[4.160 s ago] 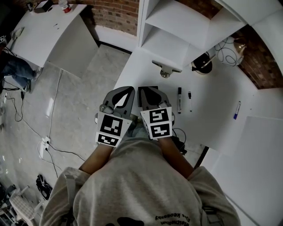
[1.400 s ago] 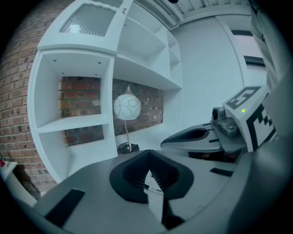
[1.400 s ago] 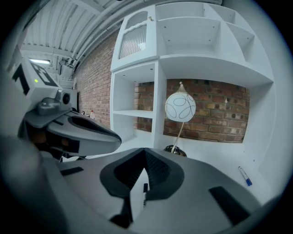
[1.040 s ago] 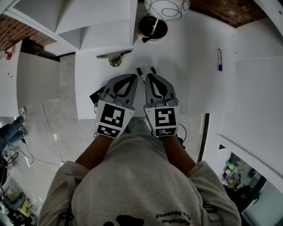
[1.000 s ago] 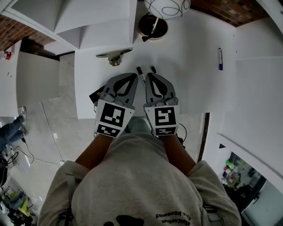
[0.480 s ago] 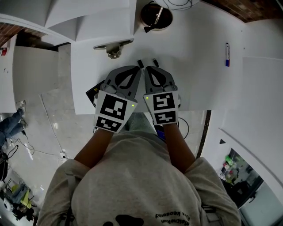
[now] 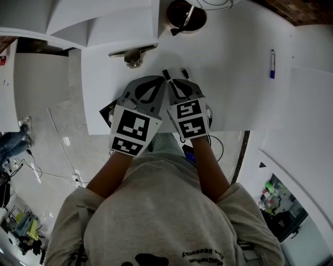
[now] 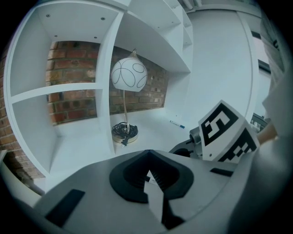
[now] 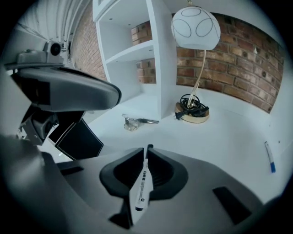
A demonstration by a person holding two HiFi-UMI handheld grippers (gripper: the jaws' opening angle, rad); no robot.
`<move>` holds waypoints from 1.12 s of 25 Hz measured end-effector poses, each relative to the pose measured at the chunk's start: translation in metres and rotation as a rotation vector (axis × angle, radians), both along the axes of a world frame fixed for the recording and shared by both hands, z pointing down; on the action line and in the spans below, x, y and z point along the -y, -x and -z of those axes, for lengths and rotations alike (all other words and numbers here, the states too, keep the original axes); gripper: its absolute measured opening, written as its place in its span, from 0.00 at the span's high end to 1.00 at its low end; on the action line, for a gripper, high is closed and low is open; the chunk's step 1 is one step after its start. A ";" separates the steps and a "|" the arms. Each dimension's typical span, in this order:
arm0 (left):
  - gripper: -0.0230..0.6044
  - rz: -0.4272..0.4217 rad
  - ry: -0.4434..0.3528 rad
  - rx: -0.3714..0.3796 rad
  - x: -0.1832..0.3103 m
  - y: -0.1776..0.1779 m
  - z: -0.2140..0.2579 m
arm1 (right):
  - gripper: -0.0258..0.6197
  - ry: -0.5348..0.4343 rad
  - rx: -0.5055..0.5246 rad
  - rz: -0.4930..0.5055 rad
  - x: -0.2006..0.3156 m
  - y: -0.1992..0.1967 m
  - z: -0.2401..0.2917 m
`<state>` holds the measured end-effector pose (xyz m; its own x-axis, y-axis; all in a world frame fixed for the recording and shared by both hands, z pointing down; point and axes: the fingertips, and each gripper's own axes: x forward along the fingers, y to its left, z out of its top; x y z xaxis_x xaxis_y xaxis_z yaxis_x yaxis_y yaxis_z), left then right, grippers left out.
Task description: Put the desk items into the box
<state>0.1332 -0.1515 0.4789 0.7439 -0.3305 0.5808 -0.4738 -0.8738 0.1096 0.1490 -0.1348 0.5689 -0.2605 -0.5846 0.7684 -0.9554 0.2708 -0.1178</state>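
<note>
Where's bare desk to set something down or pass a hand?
Widest free patch: desk between lamp base, blue pen and the front edge, right of the right hand-held gripper. Narrower strip between lamp base and that gripper. Crowded on the left: shelf upright, silvery tool, black item at the desk edge, and the left hand-held gripper.

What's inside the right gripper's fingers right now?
A white marker sits clamped between the closed fingers of the right gripper, dark tip poking out front. The desk directly beneath is hidden by the gripper's body.
</note>
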 end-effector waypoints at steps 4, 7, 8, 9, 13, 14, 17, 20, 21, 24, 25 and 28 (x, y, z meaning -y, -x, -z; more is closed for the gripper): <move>0.95 -0.008 0.009 0.014 0.004 -0.002 -0.005 | 0.93 0.060 0.016 0.027 0.002 0.003 -0.013; 0.95 -0.015 0.021 0.025 0.004 -0.004 -0.009 | 0.93 0.095 0.012 0.039 0.003 0.002 -0.021; 0.95 -0.018 0.025 0.028 0.004 -0.005 -0.010 | 0.93 0.102 0.009 0.041 0.003 0.002 -0.023; 0.95 -0.020 0.028 0.030 0.005 -0.005 -0.011 | 0.93 0.110 0.004 0.043 0.004 0.001 -0.025; 0.95 -0.024 0.034 0.032 0.005 -0.005 -0.013 | 0.93 0.159 -0.017 0.051 0.002 -0.001 -0.035; 0.95 -0.025 0.036 0.032 0.005 -0.005 -0.013 | 0.93 0.164 -0.018 0.050 0.002 -0.001 -0.036; 0.95 -0.027 0.040 0.029 0.007 -0.004 -0.015 | 0.89 0.184 -0.017 0.047 0.001 -0.001 -0.042; 0.95 -0.025 0.042 0.026 0.008 -0.003 -0.016 | 0.84 0.213 -0.015 0.047 0.000 0.001 -0.048; 0.95 -0.025 0.043 0.026 0.008 -0.003 -0.016 | 0.83 0.221 -0.017 0.047 -0.001 0.001 -0.049; 0.95 -0.030 0.047 0.029 0.007 -0.003 -0.017 | 0.80 0.251 -0.027 0.049 -0.003 0.003 -0.055; 0.95 -0.034 0.049 0.032 0.006 -0.002 -0.017 | 0.79 0.262 -0.030 0.049 -0.003 0.003 -0.057; 0.95 -0.046 0.059 0.043 0.005 -0.002 -0.021 | 0.79 0.279 -0.041 0.045 -0.004 0.003 -0.061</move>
<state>0.1348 -0.1562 0.4995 0.7316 -0.2605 0.6300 -0.4383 -0.8876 0.1419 0.1460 -0.1312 0.6301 -0.2468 -0.3377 0.9083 -0.9487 0.2753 -0.1554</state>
